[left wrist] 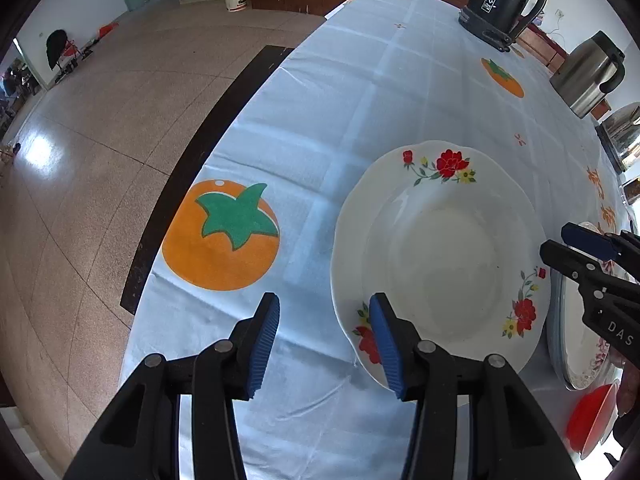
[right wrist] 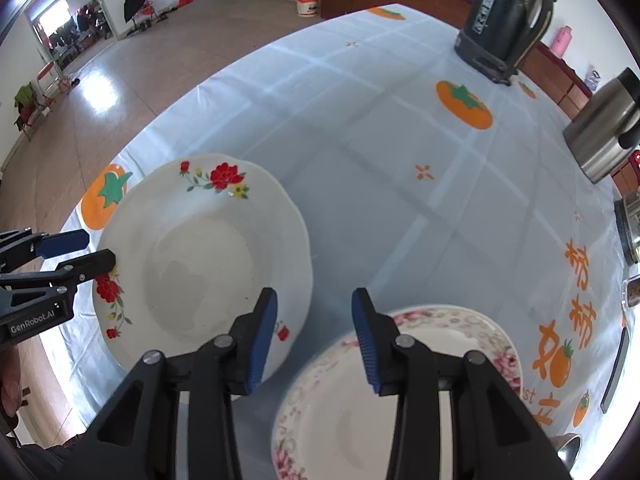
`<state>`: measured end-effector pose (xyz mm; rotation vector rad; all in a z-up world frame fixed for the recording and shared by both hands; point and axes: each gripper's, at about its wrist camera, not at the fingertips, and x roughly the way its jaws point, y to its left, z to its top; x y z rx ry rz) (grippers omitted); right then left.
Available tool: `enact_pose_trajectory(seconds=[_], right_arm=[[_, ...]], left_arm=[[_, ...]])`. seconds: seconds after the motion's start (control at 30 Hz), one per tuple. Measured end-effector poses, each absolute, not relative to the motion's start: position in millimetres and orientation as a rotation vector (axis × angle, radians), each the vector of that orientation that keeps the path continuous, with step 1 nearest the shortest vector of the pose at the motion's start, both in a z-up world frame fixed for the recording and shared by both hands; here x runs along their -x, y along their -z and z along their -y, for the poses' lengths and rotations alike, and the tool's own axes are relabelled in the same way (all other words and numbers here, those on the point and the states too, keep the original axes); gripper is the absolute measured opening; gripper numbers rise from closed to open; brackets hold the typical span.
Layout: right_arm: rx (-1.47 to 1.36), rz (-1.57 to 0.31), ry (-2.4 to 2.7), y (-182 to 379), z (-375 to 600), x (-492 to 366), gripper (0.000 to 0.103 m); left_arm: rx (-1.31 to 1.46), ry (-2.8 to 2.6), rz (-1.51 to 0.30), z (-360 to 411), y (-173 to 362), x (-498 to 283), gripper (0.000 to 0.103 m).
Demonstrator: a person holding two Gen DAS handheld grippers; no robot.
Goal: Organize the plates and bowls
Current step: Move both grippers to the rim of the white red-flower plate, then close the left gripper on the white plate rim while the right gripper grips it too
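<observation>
Plate (left wrist: 436,248) rim sits between parted left tongs (left wrist: 324,344), apparently untouched; right tongs (right wrist: 314,336) empty.

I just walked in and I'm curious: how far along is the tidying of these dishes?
Barely begun, it seems. Done: nothing stacked; the red-flower plate and the pink-patterned plate lie side by side on the tablecloth. In hand: nothing; the left gripper hangs open at the red-flower plate's rim, the right gripper open between the plates. Left: gathering both, plus a red bowl at the edge.
</observation>
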<state>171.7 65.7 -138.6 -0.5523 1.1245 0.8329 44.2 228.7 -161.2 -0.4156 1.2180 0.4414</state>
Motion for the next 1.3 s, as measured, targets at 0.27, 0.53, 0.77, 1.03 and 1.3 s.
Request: enact_pose_trajectory(seconds=[0.27,0.53,0.77,1.03,1.3], right_arm=[[0.601,-1.147,-0.838,152,-81,-170,0.025],[0.607,-1.172,-0.851,159,-85,-170,0.025],[0.627,-1.162,-0.848,158,-86,-168,0.025],[0.625,-1.164,-0.861,157,-87,-163,0.024],[0.601,-1.171,-0.860,157,-83,-165,0.024]], left_arm=[[0.425,-0.429,-1.223,-230,165,-48,0.050],[0.430,-0.410,-1.223,-229,169,-52,0.044],[0.442,-0.402,-1.234,-224,168,-54,0.028],[0.446,-0.437,-1.240,-224,162,-47,0.027],[0.427,-0.446,-1.231,-220,154,-42,0.027]])
